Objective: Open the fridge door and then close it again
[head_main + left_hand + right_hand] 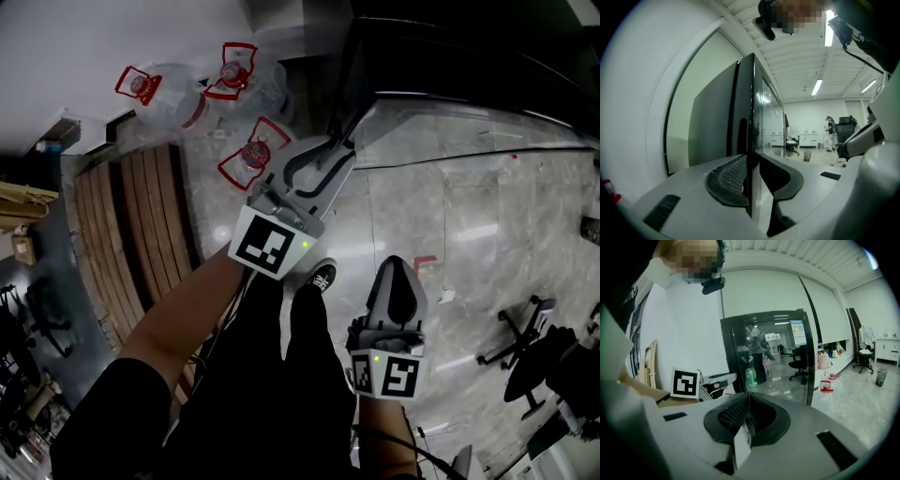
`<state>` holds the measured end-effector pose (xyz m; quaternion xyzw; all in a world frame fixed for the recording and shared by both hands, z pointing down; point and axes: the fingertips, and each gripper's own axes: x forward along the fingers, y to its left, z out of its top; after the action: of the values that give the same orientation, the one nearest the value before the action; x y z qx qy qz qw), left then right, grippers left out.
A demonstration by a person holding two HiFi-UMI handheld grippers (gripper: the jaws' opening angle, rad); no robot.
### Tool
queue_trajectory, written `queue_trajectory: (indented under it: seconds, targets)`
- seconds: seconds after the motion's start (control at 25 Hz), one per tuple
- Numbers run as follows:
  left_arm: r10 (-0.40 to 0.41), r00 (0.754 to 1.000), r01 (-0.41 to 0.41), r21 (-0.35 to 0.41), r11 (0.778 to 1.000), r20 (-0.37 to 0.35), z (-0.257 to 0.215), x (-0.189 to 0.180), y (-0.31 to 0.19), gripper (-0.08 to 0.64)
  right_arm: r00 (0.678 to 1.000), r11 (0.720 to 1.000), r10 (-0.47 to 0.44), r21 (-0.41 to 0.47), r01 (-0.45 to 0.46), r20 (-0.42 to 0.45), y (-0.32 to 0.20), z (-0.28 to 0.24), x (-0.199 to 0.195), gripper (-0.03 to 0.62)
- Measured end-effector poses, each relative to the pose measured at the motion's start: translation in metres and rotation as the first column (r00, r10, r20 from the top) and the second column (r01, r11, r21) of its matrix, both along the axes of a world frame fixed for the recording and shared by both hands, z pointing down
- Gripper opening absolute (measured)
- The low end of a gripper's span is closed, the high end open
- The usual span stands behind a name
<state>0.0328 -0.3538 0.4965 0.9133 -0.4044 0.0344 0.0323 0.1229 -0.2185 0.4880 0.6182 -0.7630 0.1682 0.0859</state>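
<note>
The fridge (450, 56) stands ahead, black-framed with a glass door (469, 131). My left gripper (337, 141) reaches forward to the door's near vertical edge. In the left gripper view that door edge (750, 108) runs straight between the jaws of the left gripper (751, 161), which is shut on it. The dark fridge side (712, 122) lies just left of the edge; how far the door stands ajar I cannot tell. My right gripper (398, 270) hangs lower right over the floor, shut and holding nothing. The right gripper (749, 399) looks at the glass door (773, 357).
Three clear water jugs with red handles (242, 73) lie on the floor at the upper left beside a slatted wooden pallet (141, 225). An office chair base (527, 339) stands at the right. The person's shoe (322, 277) is between the grippers.
</note>
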Motion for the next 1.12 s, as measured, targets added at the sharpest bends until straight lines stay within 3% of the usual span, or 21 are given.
queue_trajectory:
  seconds: [0.12,0.32,0.48,0.64,0.72,0.92,1.12]
  targets:
    - [-0.005,1.000,0.005,-0.005,1.000,0.019,0.002,0.001,0.000,0.087,1.000,1.000,0.010,-0.005,-0.010,0.010,0.000,0.005,0.001,0.015]
    - [-0.038,0.999,0.038,-0.036,0.999,-0.009,0.003,-0.001,0.001,0.075,0.999,0.998,0.035,-0.047,-0.034,0.017,0.009,0.013,0.006,0.015]
    - [-0.054,0.998,0.054,-0.021,0.998,-0.018,-0.001,-0.001,0.006,0.072,0.998,0.998,0.060,-0.018,-0.060,0.015,0.013,0.008,0.014,0.015]
    - [0.014,0.998,-0.014,0.011,1.000,0.064,0.001,0.016,0.051,0.063,0.996,0.996,0.085,0.000,-0.085,-0.006,0.025,0.004,0.030,0.015]
    - [0.001,0.996,-0.001,-0.006,1.000,0.087,0.003,0.028,0.075,0.060,0.994,0.994,0.112,0.007,-0.112,-0.016,0.033,0.002,0.044,0.015]
    - [-0.081,0.995,0.081,-0.011,0.997,0.063,-0.002,0.060,0.127,0.054,0.979,0.980,0.197,0.024,-0.196,-0.043,0.061,-0.005,0.089,0.015]
    - [-0.075,0.995,0.075,-0.007,0.997,0.062,-0.003,0.088,0.162,0.044,0.970,0.970,0.237,0.063,-0.234,-0.053,0.083,-0.012,0.121,0.015]
